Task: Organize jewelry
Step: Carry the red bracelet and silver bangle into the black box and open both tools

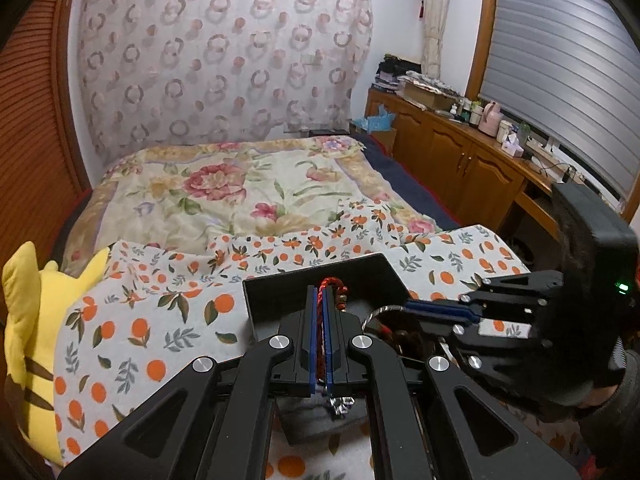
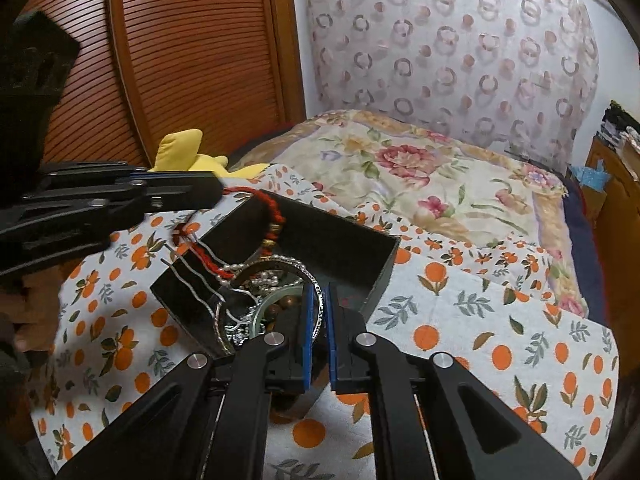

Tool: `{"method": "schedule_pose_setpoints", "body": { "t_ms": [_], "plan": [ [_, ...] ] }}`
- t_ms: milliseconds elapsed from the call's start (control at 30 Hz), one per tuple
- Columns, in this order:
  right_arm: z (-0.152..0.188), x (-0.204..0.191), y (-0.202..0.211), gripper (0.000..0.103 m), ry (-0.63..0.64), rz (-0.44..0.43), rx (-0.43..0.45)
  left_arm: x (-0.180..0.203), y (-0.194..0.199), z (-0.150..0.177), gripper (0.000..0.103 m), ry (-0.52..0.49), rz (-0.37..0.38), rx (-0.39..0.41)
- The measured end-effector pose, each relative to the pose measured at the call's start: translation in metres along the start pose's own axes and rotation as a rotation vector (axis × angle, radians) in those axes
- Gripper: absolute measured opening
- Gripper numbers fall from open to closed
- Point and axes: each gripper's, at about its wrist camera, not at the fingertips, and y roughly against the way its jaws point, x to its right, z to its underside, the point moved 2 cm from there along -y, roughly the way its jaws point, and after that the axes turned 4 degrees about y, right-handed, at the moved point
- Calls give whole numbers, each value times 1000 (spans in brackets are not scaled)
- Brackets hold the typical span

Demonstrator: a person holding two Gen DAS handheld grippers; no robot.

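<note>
Over an open black rectangular box (image 2: 372, 264) on the orange-print bedsheet (image 2: 500, 320): left gripper (image 1: 320, 336) clamped on a red beaded cord bracelet (image 2: 276, 216) that trails into the box; right gripper (image 2: 319, 336) pinching a silver engraved bangle (image 2: 316, 292) atop tangled pearl and silver jewelry (image 2: 256, 280) inside; yellow plush toy (image 1: 28, 320) beside the sheet

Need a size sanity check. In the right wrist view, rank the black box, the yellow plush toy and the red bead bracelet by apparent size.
1. black box
2. red bead bracelet and yellow plush toy: unsure. The bracelet's loop spans more, the mostly hidden toy fills more; it also lies farther away.
</note>
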Motion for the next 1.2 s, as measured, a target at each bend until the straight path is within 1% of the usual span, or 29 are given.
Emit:
{"method": "schedule_pose_setpoints", "body": {
  "t_ms": [167,367,567,867,1067,1100,1133,1167,1200],
  "plan": [
    [-1,-4,2,12,3,-25,5,-1,-14,-4,2,-1,0,-13],
    [3,2,13,12,-30,-12,22,1,-28,-4,2,-6,3,-32],
    [12,12,21,12,-51,25,21,3,-38,-2,2,-8,-1,-51],
    [24,11,29,12,-60,40,23,6,-39,0,2,-15,-12,-52],
    [30,7,38,12,-63,51,22,6,-31,7,3,-12,-21,-42],
    [32,5,40,12,-62,52,22,6,-29,8,4,-10,-21,-39],
    [34,4,42,12,-62,54,21,6,-27,9,10,-8,-20,-38],
    [35,2,44,12,-61,55,22,7,-23,10,22,-6,-23,-34],
    [37,1,46,12,-60,58,22,7,-20,12,29,-7,-28,-30]
  ]
}}
